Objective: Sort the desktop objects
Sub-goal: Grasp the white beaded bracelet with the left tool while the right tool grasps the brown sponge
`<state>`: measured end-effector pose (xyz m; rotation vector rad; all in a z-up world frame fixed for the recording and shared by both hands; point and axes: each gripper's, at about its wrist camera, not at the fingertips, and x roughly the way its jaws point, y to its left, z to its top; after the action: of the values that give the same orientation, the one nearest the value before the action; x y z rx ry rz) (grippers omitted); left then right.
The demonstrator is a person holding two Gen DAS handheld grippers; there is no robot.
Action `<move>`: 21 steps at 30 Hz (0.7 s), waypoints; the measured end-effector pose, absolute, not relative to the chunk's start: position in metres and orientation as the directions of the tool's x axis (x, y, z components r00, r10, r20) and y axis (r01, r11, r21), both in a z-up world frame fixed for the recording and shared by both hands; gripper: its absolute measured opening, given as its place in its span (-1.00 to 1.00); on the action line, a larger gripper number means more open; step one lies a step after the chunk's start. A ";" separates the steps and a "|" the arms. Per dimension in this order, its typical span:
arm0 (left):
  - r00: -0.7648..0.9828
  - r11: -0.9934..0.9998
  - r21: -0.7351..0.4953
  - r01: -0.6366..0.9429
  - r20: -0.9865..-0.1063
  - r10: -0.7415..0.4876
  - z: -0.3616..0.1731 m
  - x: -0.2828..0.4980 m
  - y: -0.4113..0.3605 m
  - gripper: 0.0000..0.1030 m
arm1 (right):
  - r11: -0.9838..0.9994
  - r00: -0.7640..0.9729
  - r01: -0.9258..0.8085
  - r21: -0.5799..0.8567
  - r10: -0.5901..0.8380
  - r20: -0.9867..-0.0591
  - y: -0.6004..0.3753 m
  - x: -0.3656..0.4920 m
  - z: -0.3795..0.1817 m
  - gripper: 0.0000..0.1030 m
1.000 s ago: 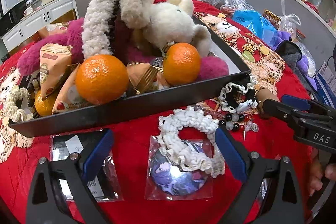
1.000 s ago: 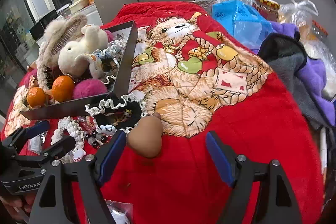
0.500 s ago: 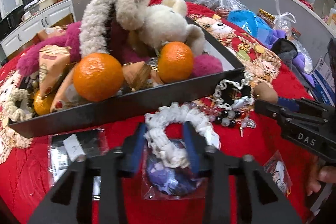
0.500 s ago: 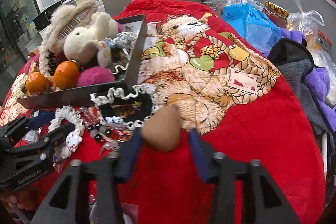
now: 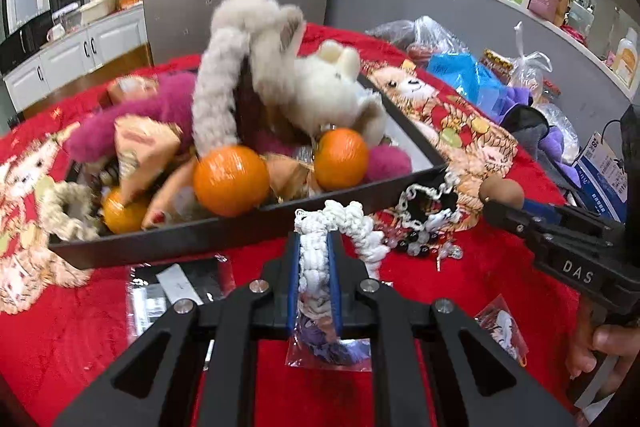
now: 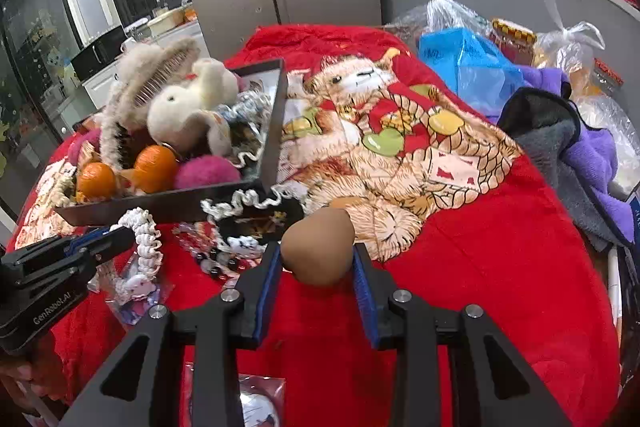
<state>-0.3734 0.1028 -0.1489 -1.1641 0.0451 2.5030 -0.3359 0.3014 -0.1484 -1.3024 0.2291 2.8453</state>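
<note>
My left gripper (image 5: 314,247) is shut on a white braided scrunchie (image 5: 352,223) and holds it just in front of the black tray (image 5: 180,239). The tray holds plush toys (image 5: 320,83), oranges (image 5: 230,181) and snack packets. My right gripper (image 6: 316,263) is shut on a brown makeup sponge (image 6: 318,251), lifted slightly over the red blanket. The left gripper with the scrunchie also shows in the right wrist view (image 6: 100,241). The right gripper and sponge (image 5: 502,189) show at the right of the left wrist view.
A black lace scrunchie (image 6: 256,211), a bead bracelet (image 5: 420,247) and bagged badges (image 5: 328,347) lie in front of the tray. A black packet (image 5: 172,291) lies at the left. Plastic bags (image 6: 468,63) and towels (image 6: 580,155) crowd the right side.
Both grippers went from open to shut: the left closed on the white scrunchie and raised it, the right closed on the brown sponge.
</note>
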 end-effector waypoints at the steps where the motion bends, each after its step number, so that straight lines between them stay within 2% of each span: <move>1: -0.592 -0.928 -0.130 -0.349 -0.737 0.326 -0.144 -0.371 0.101 -0.75 | -0.989 -0.660 -0.059 0.139 -0.066 -0.748 0.300 -0.335 -0.146 -0.31; 8: -0.612 -0.931 -0.131 -0.339 -0.722 0.324 -0.128 -0.362 0.095 -0.75 | -0.987 -0.676 0.019 0.158 -0.129 -0.725 0.269 -0.333 -0.135 -0.31; 21: -0.648 -0.944 -0.125 -0.307 -0.699 0.303 -0.107 -0.357 0.082 -0.74 | -0.981 -0.701 0.062 0.184 -0.174 -0.692 0.241 -0.328 -0.122 -0.31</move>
<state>-0.3571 0.0824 -0.1068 -1.0931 0.0070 2.5821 -0.3277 0.2413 -0.1215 -1.2496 0.2413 3.0121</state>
